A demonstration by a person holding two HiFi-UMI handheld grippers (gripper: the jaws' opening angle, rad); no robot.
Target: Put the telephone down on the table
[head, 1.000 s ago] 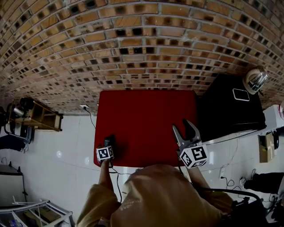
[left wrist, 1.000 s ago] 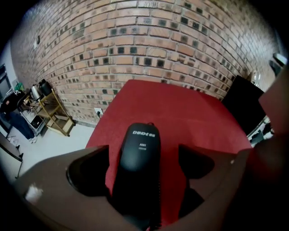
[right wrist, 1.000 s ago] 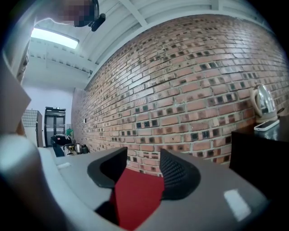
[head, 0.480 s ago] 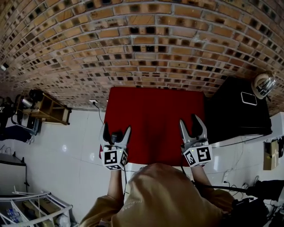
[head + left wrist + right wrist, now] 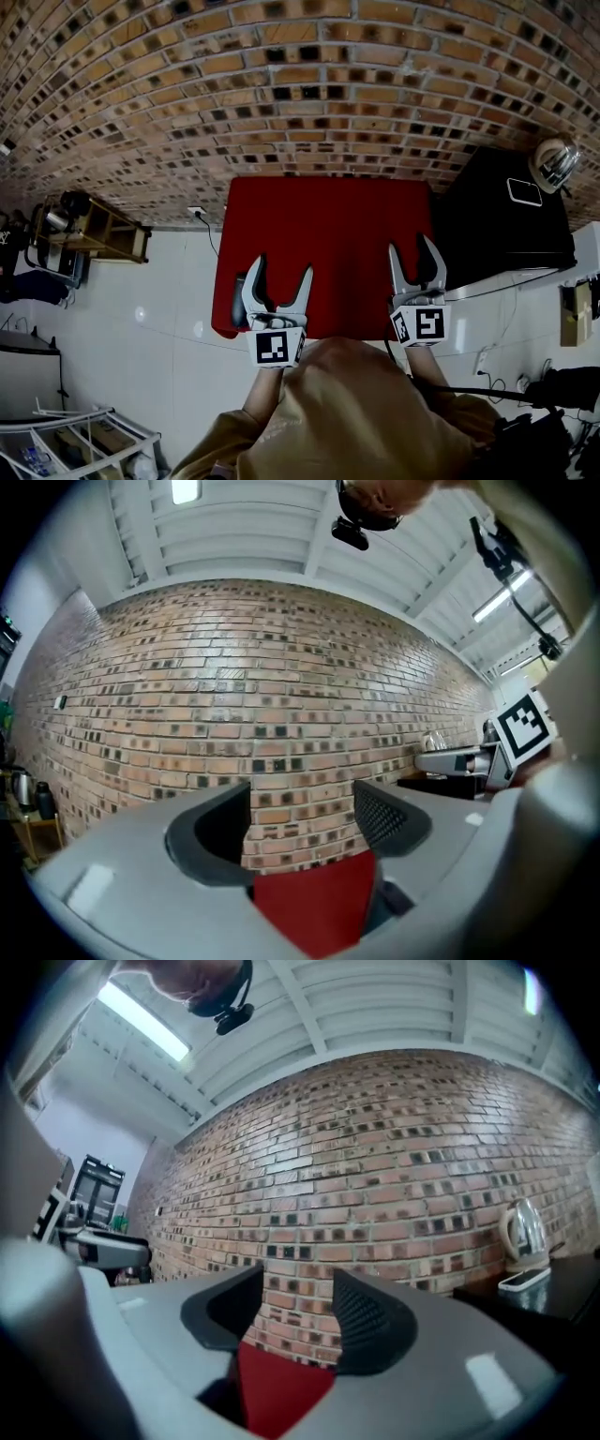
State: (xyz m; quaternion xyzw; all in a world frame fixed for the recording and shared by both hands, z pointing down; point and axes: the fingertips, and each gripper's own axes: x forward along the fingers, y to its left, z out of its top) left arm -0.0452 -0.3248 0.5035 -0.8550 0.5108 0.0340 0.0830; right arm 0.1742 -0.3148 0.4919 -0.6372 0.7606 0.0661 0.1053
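The telephone (image 5: 238,289) is a dark handset lying at the near left corner of the red table (image 5: 328,225), partly hidden behind my left gripper. My left gripper (image 5: 279,270) hovers just right of it, over the table's near edge. Its jaws are closing and nothing is between them. In the left gripper view the gripper (image 5: 302,808) points level at the brick wall, with the red table (image 5: 314,911) low between the pads. My right gripper (image 5: 414,247) is open and empty over the near right corner. In the right gripper view it (image 5: 298,1297) also frames only wall and table (image 5: 277,1387).
A black cabinet (image 5: 497,225) stands right of the table, with a metal kettle (image 5: 550,163) and a flat white-rimmed device (image 5: 525,192) on it. A wooden shelf (image 5: 94,239) is at the left. A wall socket with a cable (image 5: 199,214) sits by the table's far left corner. A brick wall lies behind.
My left gripper let go of the telephone at the table's near left corner, rose and moved right. Its jaws went wide, then narrowed. My right gripper lifted a little.
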